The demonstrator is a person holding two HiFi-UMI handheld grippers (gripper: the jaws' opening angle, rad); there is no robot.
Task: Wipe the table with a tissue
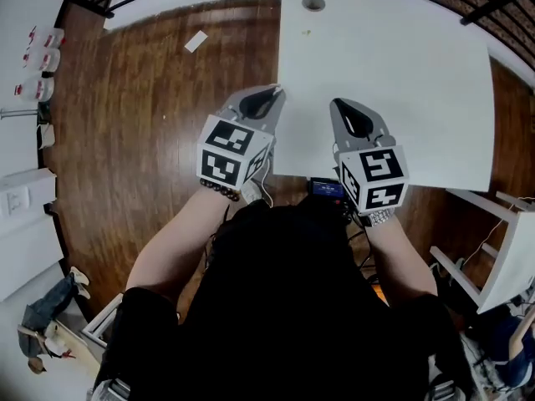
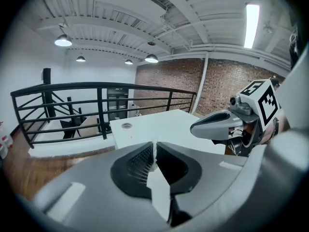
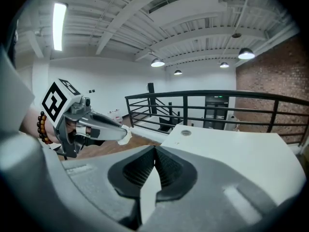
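My left claw (image 2: 154,151) is clamped on a small wad of tissue (image 3: 124,135). Only a white tuft shows past its tip, which sits just at the near left edge of the white surface (image 1: 401,82). My right claw (image 3: 154,153) is closed with nothing between its jaws, and hangs over the near edge beside the left one. Neither seems to touch the surface yet. A small speck (image 1: 305,32) lies well ahead, near the round hole (image 1: 313,2).

My worry is how little tissue sticks out. If I press down at a flat angle, the hard claw tip may scrape the surface instead of the paper. A dragging stroke could also tear the tuft or pull it out of the grip. The right claw is near enough to bump the left on a sideways sweep.
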